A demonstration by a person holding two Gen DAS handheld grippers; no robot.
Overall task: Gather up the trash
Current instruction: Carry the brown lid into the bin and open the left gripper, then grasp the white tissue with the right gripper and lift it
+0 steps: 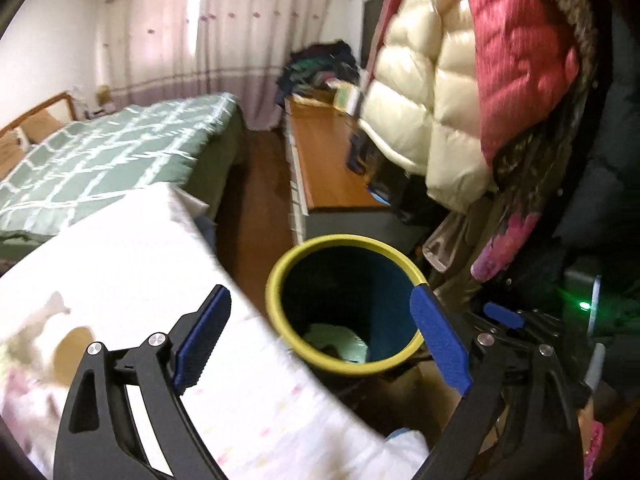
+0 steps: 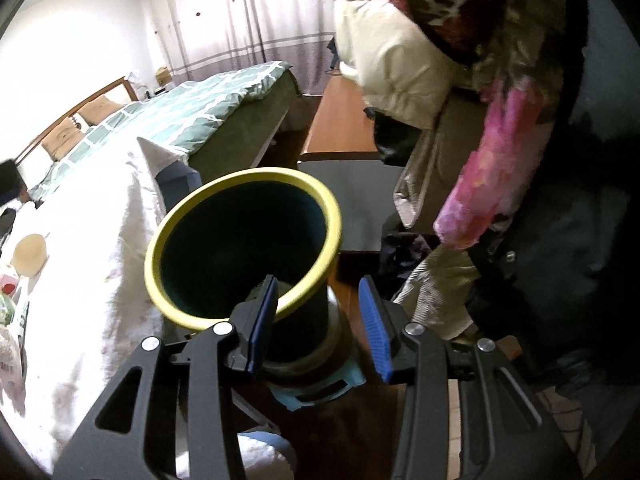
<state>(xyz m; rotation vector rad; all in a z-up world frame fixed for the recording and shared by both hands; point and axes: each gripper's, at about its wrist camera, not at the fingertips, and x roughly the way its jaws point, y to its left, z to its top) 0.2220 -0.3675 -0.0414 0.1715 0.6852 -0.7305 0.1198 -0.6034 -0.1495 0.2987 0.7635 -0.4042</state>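
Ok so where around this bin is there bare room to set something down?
The wooden bench top between the bed and the hanging coats looks bare along its near stretch; its far end is piled with clothes. White bedding left of the trash bin offers soft open surface. Right of the bin is crowded.

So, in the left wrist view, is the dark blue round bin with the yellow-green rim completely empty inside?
No, pale greenish crumpled material lies at the bottom of the dark blue round bin with the yellow-green rim.

Right gripper [image 2: 318,320] jaws apart over yellow-rimmed bin [image 2: 244,240] — near side, white cloth [image 2: 88,240] beside it
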